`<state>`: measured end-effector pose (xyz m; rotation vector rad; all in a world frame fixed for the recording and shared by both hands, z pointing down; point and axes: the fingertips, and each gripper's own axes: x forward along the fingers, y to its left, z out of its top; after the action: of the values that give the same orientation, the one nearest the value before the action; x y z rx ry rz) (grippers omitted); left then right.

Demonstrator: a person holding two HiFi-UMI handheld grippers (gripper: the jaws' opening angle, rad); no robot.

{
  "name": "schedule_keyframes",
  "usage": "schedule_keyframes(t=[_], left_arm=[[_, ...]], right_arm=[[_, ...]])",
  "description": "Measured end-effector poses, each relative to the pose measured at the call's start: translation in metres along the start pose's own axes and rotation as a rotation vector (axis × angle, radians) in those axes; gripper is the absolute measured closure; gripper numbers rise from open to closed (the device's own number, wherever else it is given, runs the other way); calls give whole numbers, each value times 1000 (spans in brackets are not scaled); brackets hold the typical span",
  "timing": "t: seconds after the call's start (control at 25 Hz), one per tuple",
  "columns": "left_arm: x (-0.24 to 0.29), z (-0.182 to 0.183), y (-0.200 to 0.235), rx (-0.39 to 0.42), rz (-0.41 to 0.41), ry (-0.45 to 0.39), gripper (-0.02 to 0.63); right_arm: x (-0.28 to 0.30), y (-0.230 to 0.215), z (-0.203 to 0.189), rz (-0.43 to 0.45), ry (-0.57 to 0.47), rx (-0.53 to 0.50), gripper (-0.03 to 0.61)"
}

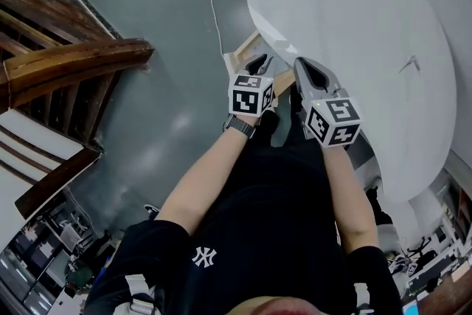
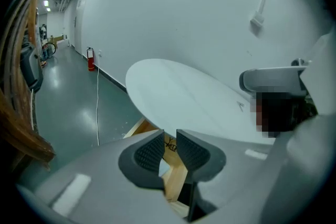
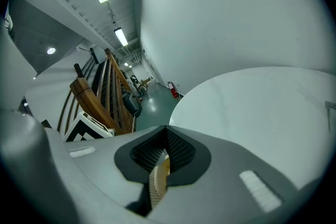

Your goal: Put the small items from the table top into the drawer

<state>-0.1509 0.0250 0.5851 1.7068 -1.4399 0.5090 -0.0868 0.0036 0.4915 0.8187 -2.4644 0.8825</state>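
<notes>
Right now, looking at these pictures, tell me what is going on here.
A person stands at the edge of a white round table, holding a gripper in each hand close to a light wooden frame under its rim, possibly the drawer. The left gripper is slightly open and the right gripper is shut; neither holds anything. No small items show on the visible part of the table top, so nothing is being moved at this moment.

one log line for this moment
left gripper: open, empty | right gripper: shut, empty | both near white table edge, touching nothing
</notes>
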Motion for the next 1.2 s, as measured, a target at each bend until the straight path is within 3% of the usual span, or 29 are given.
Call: schedule_keyframes(t=[0.4, 0.96, 1.2], left_arm=[[-34, 44, -34, 88, -48, -78, 564], [-63, 74, -56, 133, -80, -148, 594], [-77, 90, -79, 161, -129, -188, 604]], right_arm=[[-22, 7, 32, -36, -53, -33, 555], [-47, 18, 49, -85, -103, -62, 555], [-59, 22, 53, -112, -130, -71, 555]])
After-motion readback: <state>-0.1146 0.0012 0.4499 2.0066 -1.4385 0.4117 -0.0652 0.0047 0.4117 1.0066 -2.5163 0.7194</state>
